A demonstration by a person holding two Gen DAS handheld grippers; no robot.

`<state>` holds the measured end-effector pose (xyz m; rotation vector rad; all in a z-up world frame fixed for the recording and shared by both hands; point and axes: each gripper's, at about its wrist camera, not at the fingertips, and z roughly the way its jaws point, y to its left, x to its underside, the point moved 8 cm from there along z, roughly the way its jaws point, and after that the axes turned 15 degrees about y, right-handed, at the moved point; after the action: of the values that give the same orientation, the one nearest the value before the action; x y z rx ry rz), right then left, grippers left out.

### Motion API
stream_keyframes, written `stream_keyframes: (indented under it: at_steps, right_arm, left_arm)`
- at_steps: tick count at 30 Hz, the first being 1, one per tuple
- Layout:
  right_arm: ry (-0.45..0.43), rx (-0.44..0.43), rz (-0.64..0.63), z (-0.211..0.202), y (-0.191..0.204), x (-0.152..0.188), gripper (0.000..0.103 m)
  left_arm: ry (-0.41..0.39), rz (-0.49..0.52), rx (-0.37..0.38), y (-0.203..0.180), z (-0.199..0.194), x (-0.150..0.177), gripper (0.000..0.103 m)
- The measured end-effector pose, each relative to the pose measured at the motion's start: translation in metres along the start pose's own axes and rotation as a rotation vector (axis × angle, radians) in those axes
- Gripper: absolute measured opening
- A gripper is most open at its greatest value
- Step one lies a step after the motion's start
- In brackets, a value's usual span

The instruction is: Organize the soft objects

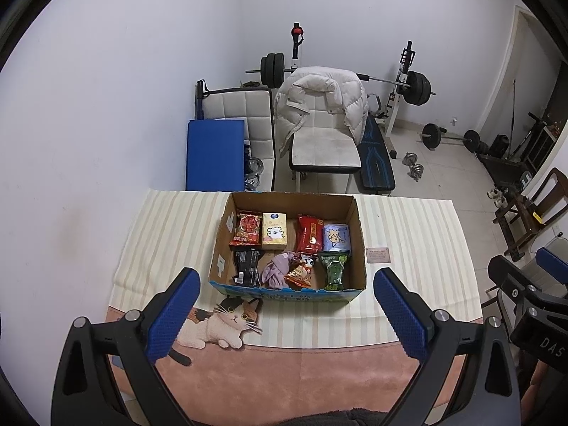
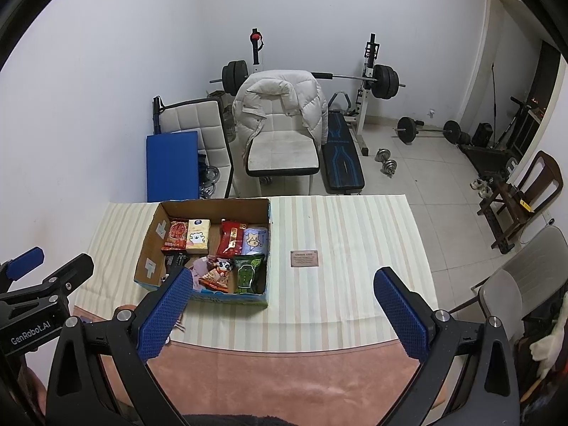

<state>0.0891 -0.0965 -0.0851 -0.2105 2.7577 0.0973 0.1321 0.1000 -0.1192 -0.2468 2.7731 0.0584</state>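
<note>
An open cardboard box (image 1: 358,234) stands on the striped tablecloth (image 1: 419,234). It holds soft packs: a red pack (image 1: 245,229), a yellow tissue pack (image 1: 274,230), a second red pack (image 1: 310,234), a light blue pack (image 1: 335,237), a black pack (image 1: 247,267), a purple cloth (image 1: 277,270), an orange snack bag (image 1: 300,273) and a green pack (image 1: 334,269). My left gripper (image 1: 285,316) is open and empty, just in front of the box. My right gripper (image 2: 284,316) is open and empty, to the right of the box (image 2: 149,245).
A small brown card (image 2: 304,258) lies on the cloth right of the box. Behind the table stand a chair with a white jacket (image 1: 319,106), a blue mat (image 1: 214,154), a weight bench and barbells. Wooden chairs stand at the right.
</note>
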Motion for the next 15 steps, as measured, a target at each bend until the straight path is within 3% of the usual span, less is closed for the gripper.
stream_keyframes:
  at_steps: [15]
  right_arm:
    - [0.002, -0.001, 0.002, -0.0005, -0.0001, 0.0006, 0.103]
  left_arm:
    - [-0.004, 0.002, -0.009, 0.0005, 0.0034, 0.0032, 0.1]
